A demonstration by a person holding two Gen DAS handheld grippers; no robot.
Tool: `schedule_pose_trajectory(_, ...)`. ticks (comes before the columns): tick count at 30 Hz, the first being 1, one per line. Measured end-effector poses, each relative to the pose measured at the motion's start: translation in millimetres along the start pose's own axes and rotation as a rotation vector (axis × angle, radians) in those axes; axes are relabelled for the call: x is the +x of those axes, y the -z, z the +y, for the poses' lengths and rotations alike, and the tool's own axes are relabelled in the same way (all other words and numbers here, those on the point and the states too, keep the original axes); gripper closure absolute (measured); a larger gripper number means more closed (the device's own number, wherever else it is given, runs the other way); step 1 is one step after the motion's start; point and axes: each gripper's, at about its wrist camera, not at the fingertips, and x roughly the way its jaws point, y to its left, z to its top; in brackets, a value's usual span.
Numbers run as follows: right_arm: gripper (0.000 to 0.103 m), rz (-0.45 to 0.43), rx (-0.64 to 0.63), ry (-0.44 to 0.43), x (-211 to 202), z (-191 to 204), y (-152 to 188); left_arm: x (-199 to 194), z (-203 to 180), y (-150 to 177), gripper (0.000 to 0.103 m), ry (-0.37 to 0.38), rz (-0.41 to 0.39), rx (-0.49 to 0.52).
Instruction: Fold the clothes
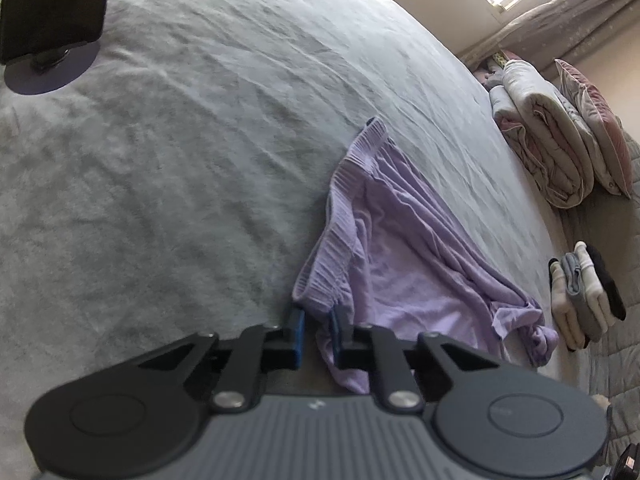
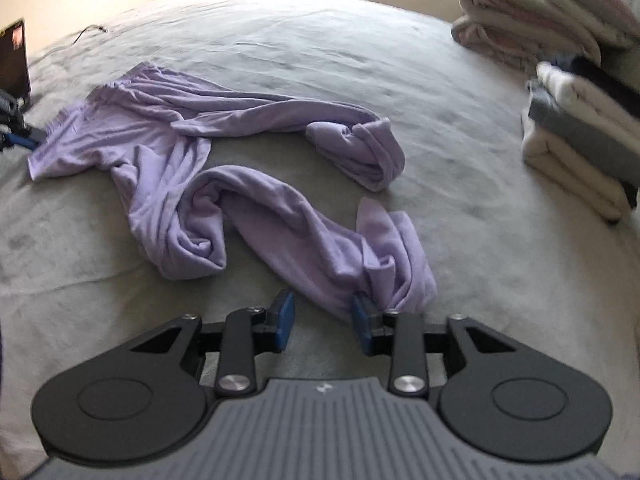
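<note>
Lilac trousers (image 2: 160, 152) lie unfolded and crumpled on a grey bed (image 2: 280, 40), waistband to the left in the right wrist view, both legs trailing rightward in loose bends. The far leg ends in a bunched cuff near the middle of the bed; the near leg doubles back on itself and ends just in front of the right hand-held gripper (image 2: 322, 320). That gripper's jaws stand spread. Its right finger touches the cuff of the near leg and the left finger sits over bare bedding, with only the edge of the cloth reaching into the gap. The left hand-held gripper (image 1: 316, 320) has its jaws drawn close together, pinching the near corner of the ribbed waistband, and a fold of lilac cloth hangs down between the blue pads (image 1: 298, 332). It appears pressed on the fabric, though blur limits certainty. A stack of folded clothes (image 2: 576, 140), white, grey and black, sits at the right side of the bed, well apart from the trousers. Behind it lies a rolled duvet (image 1: 540, 140), with a pink pillow (image 1: 592, 128) leaning beside it. A dark screen on a round stand (image 1: 52, 8) rests on the bed beyond the waistband. A curtain (image 1: 560, 12) hangs under a bright window.
</note>
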Motion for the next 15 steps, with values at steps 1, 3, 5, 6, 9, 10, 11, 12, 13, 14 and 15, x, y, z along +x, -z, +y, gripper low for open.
schedule_pose_trajectory(1,0.101,-0.004,0.008,0.011,-1.4,-1.7,-1.3,-1.0,0.4,-0.1,0.095,0.001,-0.007,-0.005)
schedule_pose_trajectory(3,0.102,-0.012,0.030,0.032,-5.2,-5.8,-3.9,-4.6,1.4,-0.7,0.097,0.003,-0.027,-0.017)
schedule_pose_trajectory(5,0.102,-0.037,0.049,0.057,-16.8,-12.6,-5.6,-11.0,2.2,-2.3,0.097,0.002,-0.058,-0.025)
schedule_pose_trajectory(6,0.102,-0.051,0.058,0.073,-24.1,-16.8,-6.1,-15.1,2.4,-3.5,0.098,0.001,-0.077,-0.027)
schedule_pose_trajectory(9,0.102,-0.092,0.101,0.110,-49.0,-34.5,-4.6,-27.4,5.2,-7.1,0.098,-0.001,-0.123,-0.029)
schedule_pose_trajectory(10,0.102,-0.105,0.117,0.126,-57.7,-40.9,-3.3,-31.6,6.8,-7.9,0.098,-0.002,-0.134,-0.032)
schedule_pose_trajectory(11,0.102,-0.111,0.133,0.141,-65.3,-46.8,-1.0,-35.5,8.6,-8.6,0.098,-0.003,-0.145,-0.034)
schedule_pose_trajectory(12,0.102,-0.115,0.148,0.156,-72.8,-52.4,1.5,-39.5,10.4,-9.4,0.098,-0.004,-0.155,-0.036)
schedule_pose_trajectory(13,0.102,-0.120,0.163,0.171,-80.4,-58.1,4.0,-43.5,12.2,-10.1,0.098,-0.005,-0.165,-0.039)
schedule_pose_trajectory(14,0.102,-0.118,0.172,0.188,-86.5,-62.6,7.2,-46.8,14.2,-10.4,0.098,-0.005,-0.170,-0.040)
schedule_pose_trajectory(15,0.102,-0.116,0.181,0.204,-92.5,-66.9,10.7,-50.0,16.4,-10.5,0.098,-0.006,-0.174,-0.042)
